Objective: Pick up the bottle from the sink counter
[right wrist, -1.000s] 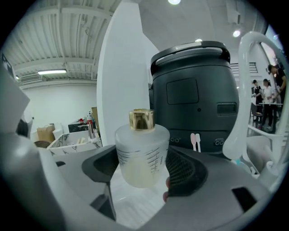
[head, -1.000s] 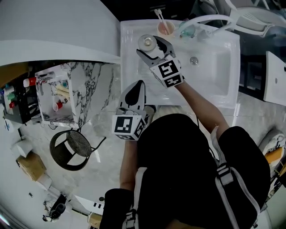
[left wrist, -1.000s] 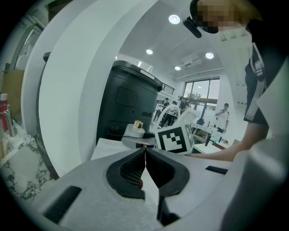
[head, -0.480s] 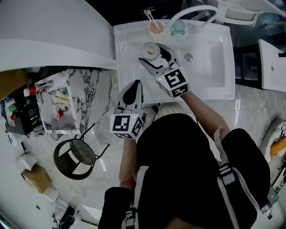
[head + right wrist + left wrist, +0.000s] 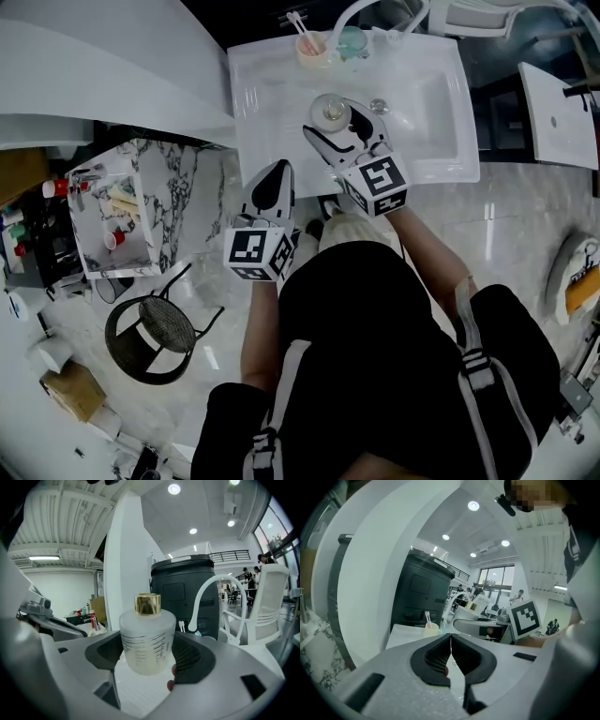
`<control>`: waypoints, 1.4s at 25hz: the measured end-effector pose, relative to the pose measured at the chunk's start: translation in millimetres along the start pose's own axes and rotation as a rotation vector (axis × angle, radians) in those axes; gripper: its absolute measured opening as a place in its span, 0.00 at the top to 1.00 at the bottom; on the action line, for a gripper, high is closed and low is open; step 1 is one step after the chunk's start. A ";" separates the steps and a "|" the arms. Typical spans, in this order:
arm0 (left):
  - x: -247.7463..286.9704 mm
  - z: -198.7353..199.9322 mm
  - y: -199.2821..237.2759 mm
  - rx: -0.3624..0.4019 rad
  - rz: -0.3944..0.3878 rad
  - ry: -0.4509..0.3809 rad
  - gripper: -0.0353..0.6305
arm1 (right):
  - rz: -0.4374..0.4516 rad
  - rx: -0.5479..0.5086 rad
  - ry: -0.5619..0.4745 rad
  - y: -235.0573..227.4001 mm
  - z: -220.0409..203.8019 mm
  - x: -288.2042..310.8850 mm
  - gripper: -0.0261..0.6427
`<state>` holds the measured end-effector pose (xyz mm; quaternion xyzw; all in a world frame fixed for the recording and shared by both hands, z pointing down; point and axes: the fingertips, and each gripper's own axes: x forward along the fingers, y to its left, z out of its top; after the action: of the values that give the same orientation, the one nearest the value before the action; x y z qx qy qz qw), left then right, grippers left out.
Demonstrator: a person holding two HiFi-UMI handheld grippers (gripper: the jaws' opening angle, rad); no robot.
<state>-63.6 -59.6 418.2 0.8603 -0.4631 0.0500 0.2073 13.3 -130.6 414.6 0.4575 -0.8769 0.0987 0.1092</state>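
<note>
The white sink desk [image 5: 267,89] lies under the right jaws and ahead of the left jaws. The right gripper [image 5: 147,656] has its jaws squeezed on the bottle [image 5: 146,637]. The bottle stands upright right between them, and its gold cap [image 5: 147,603] pokes up above them. The left gripper [image 5: 451,643] has its jaws pressed together with nothing inside. A pink cup [image 5: 310,45] sits far ahead of the jaws.

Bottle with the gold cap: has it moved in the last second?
Yes. Held in the right claw, the bottle has shifted away from the pink cup and towards the sink drain.
</note>
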 end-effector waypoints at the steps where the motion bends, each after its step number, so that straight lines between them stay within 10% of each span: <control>1: -4.7 -1.1 -3.2 0.005 -0.007 -0.001 0.92 | -0.008 0.003 -0.005 3.5 0.8 -8.5 0.48; 35: -58.0 -21.7 -148.1 0.122 -0.328 -0.026 0.92 | -0.275 0.102 -0.146 42.6 8.0 -245.7 0.48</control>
<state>26.9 66.0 375.8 0.9359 -0.3152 0.0325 0.1541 114.3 83.0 334.6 0.5841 -0.8055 0.0938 0.0343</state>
